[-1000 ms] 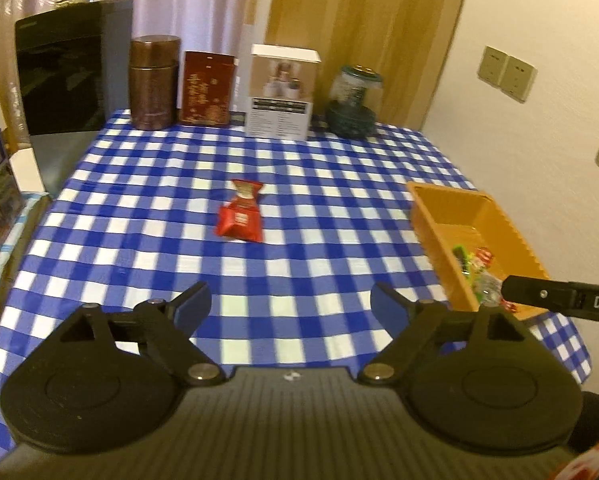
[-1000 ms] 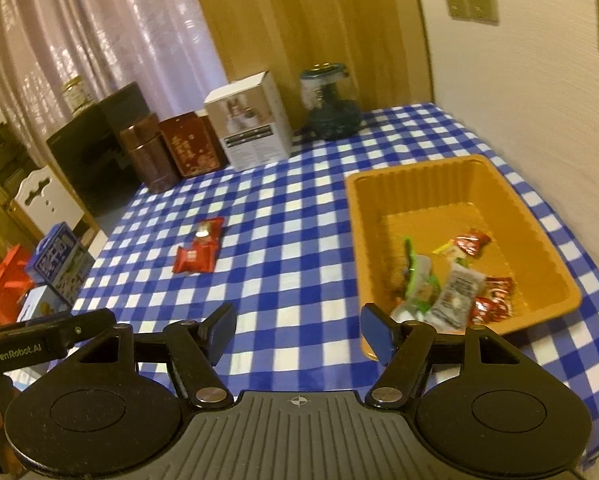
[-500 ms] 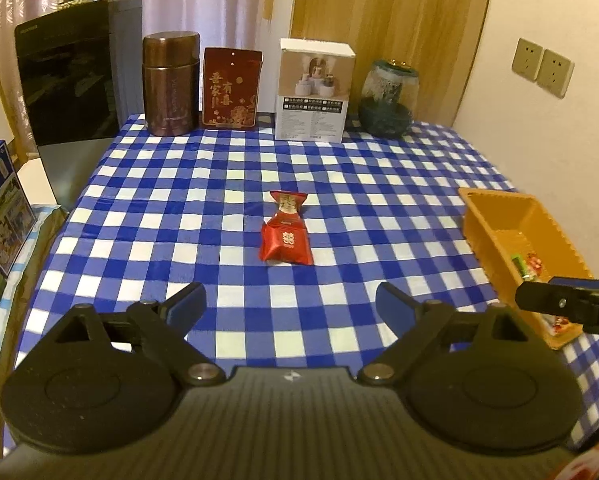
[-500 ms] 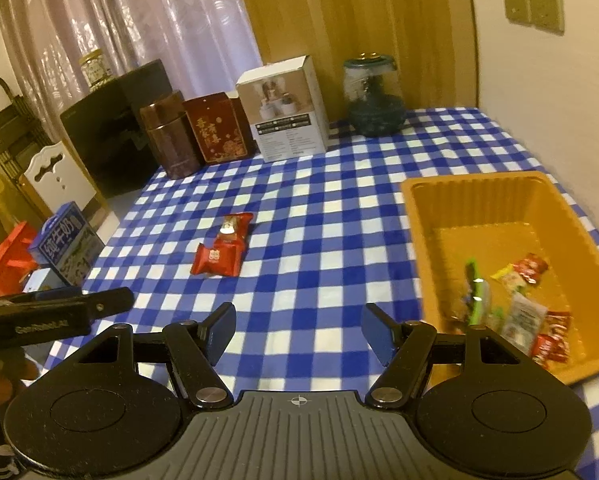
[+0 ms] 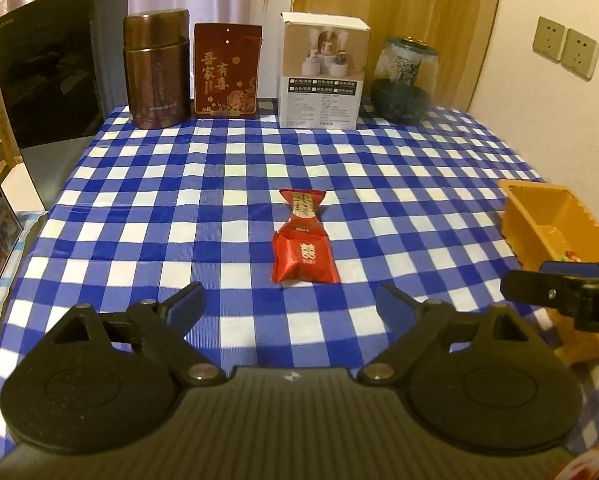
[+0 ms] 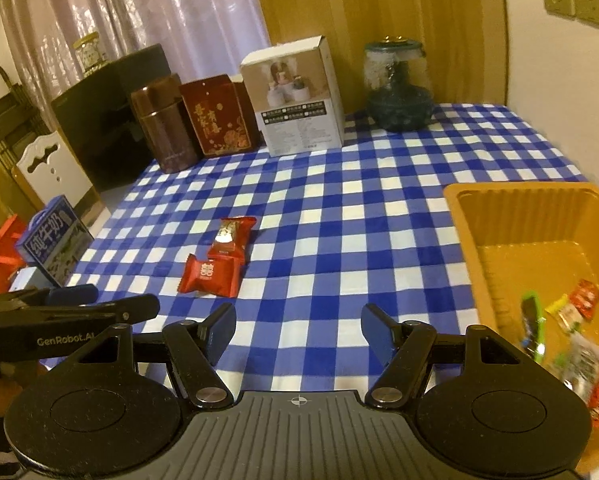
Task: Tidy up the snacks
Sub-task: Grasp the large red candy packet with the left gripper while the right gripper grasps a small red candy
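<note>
Two red snack packets lie touching on the blue-checked tablecloth: a nearer one (image 5: pixel 304 261) (image 6: pixel 209 274) and, just behind it, one with a gold label (image 5: pixel 304 208) (image 6: pixel 232 234). My left gripper (image 5: pixel 291 300) hovers open just short of the nearer packet, nothing between its fingers. Also open and empty, my right gripper (image 6: pixel 297 326) is over the cloth, right of the packets and left of the orange tray (image 6: pixel 519 193) (image 5: pixel 539 216). Several wrapped snacks (image 6: pixel 571 332) lie in the tray. Each gripper shows at the edge of the other's view.
Along the table's far edge stand a brown canister (image 5: pixel 157 74), a red box (image 5: pixel 227 72), a white box (image 5: pixel 323 76) and a glass jar (image 5: pixel 405 78). A black cabinet (image 5: pixel 47 64) and a blue carton (image 6: pixel 55 242) are off the left edge. The wall runs along the right.
Both grippers have moved forward and lower toward the red packets, which now look larger and nearer. The tray has slid toward the right edge of both views.
</note>
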Demonstrator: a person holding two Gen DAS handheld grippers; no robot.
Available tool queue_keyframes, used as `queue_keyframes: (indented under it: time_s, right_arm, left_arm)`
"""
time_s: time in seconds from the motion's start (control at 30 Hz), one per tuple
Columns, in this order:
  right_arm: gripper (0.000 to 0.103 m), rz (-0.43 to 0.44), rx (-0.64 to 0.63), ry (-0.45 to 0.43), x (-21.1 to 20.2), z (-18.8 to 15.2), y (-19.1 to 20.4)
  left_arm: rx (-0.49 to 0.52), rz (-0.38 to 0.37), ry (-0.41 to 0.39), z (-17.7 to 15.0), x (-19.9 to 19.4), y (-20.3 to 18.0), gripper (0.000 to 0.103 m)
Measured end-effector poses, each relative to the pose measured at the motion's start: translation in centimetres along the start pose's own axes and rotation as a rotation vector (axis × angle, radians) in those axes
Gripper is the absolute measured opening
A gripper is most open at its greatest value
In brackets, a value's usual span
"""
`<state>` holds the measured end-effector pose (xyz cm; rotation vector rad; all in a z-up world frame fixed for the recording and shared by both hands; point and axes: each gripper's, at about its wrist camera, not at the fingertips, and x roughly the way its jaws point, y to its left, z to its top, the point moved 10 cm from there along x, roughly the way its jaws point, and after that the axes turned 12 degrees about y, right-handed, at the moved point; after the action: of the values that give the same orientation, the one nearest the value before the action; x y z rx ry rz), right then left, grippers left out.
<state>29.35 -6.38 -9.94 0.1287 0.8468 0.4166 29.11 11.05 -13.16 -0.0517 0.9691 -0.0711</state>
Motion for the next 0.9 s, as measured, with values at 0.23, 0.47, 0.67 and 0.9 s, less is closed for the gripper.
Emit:
queue_keyframes:
  time_s: [0.23, 0.47, 0.67, 0.9]
  right_arm:
    - [0.069, 0.014, 0.035, 0.001, 3.5, 1.0, -0.7]
    - [0.069, 0.011, 0.053, -0.017, 5.9, 2.1, -1.3]
    - [0.069, 0.006, 0.068, -0.021, 7.1, 2.4, -1.6]
    - [0.069, -0.002, 0.072, -0.006, 8.0, 2.2, -1.7]
  left_arm:
    - [-0.002, -0.007, -0.002, 1.0, 3.7, 0.2, 0.09]
    - [0.01, -0.026, -0.007, 2.1, 6.9, -0.2, 0.081]
    - [0.038, -0.027, -0.003, 3.0, 9.1, -1.0, 0.073]
    - [0.071, -0.005, 0.026, 2.8, 10.7, -0.8, 0.039]
